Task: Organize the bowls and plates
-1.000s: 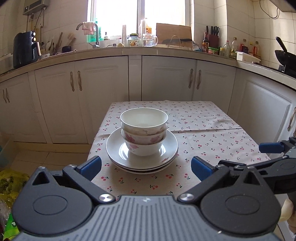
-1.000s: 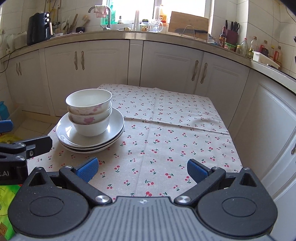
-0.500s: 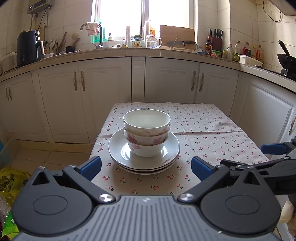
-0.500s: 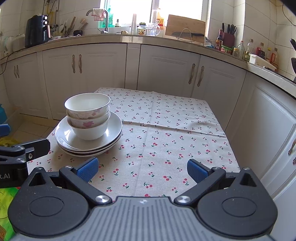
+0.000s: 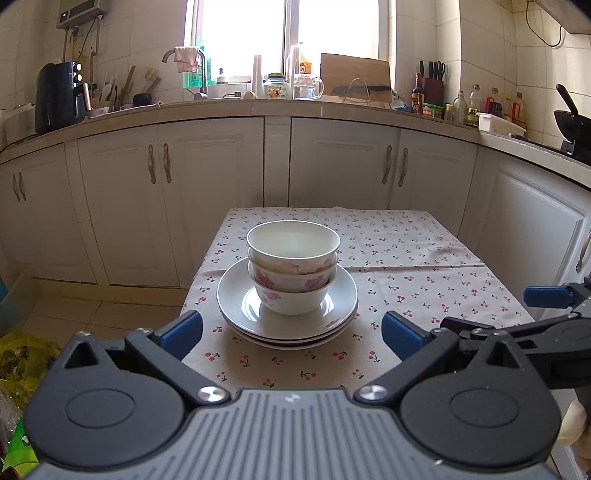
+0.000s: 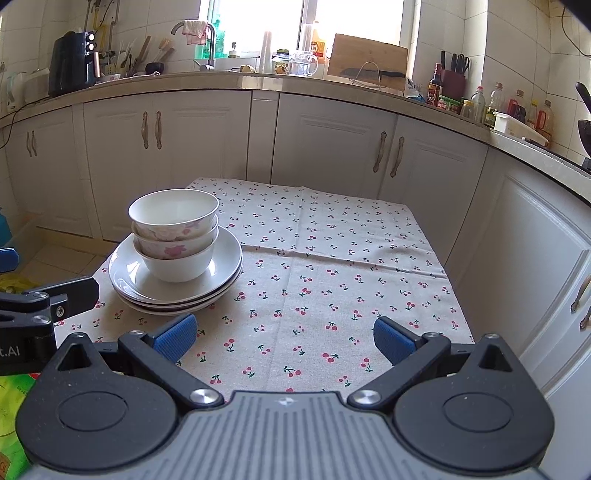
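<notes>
Three white porcelain bowls with pink flower prints [image 5: 293, 269] sit nested one inside another at the centre of a stack of shallow white plates [image 5: 236, 295], the whole pile standing on the near left part of a small table covered in a beige cloth printed with red cherries [image 5: 406, 280]. In the right wrist view the same bowls [image 6: 173, 236] and plates [image 6: 225, 258] appear toward the left edge of the cloth [image 6: 332, 273], with the rest of its surface bare. The left gripper [image 5: 291, 334], black with blue fingertip pads, is held low at the table's near edge facing the pile, its fingers spread wide and gripping nothing; the plates lie just beyond and between the two pads. The right gripper [image 6: 284, 338], of the same make, hangs over the near middle of the cloth, likewise wide open and holding nothing, well to the right of the crockery. Each tool shows at the edge of the other's view. Behind the table runs a line of white kitchen cabinets [image 5: 207, 192] under a pale countertop [image 5: 332, 109] crowded with bottles, jars and a black appliance [image 5: 59, 96], with a bright window [image 5: 288, 33] above.
</notes>
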### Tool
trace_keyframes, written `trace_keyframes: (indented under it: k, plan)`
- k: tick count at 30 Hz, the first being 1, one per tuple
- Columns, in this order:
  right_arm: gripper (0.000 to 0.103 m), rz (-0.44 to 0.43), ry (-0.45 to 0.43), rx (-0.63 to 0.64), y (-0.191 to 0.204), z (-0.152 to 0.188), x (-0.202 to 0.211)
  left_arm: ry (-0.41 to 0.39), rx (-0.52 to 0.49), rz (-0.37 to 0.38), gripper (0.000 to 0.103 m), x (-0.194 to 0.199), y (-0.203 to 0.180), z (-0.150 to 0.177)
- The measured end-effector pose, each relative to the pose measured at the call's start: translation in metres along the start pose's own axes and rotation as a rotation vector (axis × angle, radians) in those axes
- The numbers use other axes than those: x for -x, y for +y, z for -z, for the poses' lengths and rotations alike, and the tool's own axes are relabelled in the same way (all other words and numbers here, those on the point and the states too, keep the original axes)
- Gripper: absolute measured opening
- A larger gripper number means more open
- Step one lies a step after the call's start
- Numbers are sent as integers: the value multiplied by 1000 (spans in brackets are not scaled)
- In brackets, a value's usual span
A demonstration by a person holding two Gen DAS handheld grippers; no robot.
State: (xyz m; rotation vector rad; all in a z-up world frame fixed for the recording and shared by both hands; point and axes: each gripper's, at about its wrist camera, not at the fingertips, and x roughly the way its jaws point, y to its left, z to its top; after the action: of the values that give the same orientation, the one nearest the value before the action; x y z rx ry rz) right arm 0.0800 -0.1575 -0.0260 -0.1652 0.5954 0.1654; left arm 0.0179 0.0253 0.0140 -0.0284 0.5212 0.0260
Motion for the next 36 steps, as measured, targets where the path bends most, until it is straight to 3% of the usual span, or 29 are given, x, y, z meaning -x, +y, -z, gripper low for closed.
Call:
trace_keyframes:
  k: [36]
  plan:
    - [103,27,-5,0,0,-1,3,5,14,12,102,-2,1,0]
